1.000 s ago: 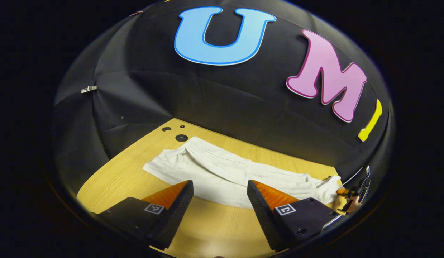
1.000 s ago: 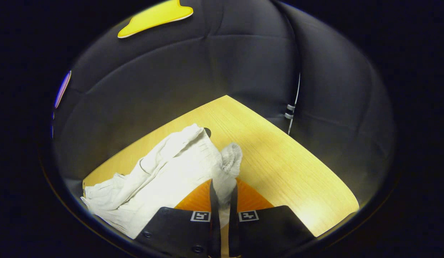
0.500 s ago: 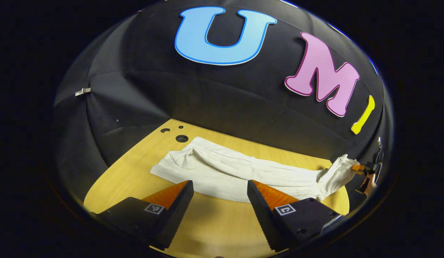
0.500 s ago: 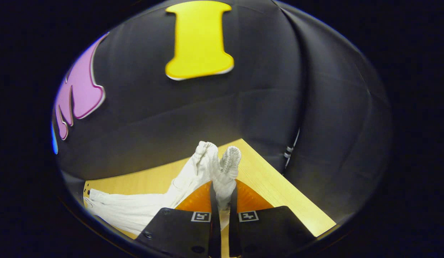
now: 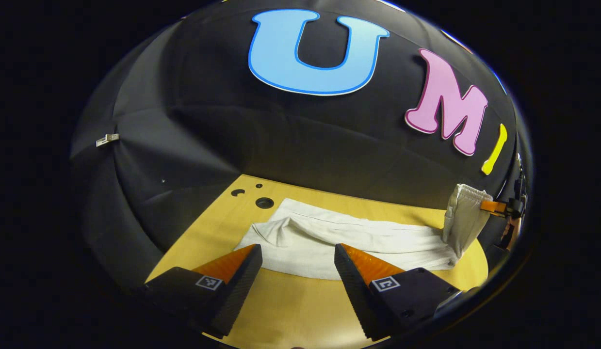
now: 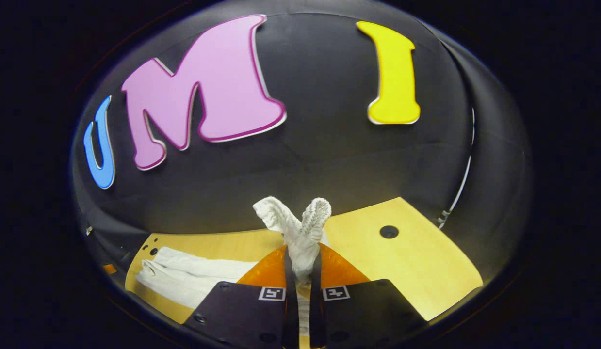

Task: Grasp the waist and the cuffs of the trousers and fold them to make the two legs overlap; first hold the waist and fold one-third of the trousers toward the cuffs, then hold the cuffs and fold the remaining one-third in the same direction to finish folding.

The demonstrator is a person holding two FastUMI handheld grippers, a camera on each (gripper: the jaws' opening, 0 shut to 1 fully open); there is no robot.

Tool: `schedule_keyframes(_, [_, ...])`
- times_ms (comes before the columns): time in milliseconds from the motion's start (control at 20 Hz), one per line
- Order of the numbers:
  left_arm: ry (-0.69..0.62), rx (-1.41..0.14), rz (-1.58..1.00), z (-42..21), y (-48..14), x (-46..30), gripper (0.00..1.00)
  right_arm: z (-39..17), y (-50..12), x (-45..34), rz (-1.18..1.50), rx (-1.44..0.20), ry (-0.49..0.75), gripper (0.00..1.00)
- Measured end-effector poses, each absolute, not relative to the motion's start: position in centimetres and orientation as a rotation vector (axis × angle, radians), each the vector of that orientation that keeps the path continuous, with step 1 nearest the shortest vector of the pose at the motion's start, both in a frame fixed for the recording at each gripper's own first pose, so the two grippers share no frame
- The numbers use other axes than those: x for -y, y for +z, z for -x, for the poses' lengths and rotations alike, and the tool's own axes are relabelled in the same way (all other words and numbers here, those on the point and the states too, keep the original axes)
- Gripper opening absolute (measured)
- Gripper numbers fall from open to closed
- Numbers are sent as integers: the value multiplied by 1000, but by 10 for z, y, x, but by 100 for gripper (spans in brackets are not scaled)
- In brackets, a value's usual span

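Fingers of the right hand-held gripper [image 6: 300, 271] are closed on 1 end of the white trousers [image 6: 193, 274] – the bunched cloth stands up between them, lifted off the table [image 6: 416, 266]. The left hand-held gripper [image 5: 298, 269] is wide open and holds nothing; it hangs just before the near edge of the trousers [image 5: 349, 240], which lie stretched across the table [image 5: 290, 310].
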State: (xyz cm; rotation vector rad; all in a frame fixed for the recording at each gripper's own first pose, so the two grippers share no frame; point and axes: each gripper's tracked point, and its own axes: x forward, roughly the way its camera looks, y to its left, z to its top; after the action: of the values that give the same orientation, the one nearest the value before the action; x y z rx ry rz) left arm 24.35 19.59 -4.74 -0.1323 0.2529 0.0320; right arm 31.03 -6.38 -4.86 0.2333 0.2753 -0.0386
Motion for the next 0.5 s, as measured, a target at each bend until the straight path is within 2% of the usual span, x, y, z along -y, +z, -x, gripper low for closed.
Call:
schedule_keyframes(450, [91, -309, 138, -275, -88, -247, 96, -307, -117, -23, -188, -372, 51, 13])
schedule_keyframes(500, [93, -312, 148, -277, -93, -248, 92, -306, -121, -27, -185, -380, 54, 13])
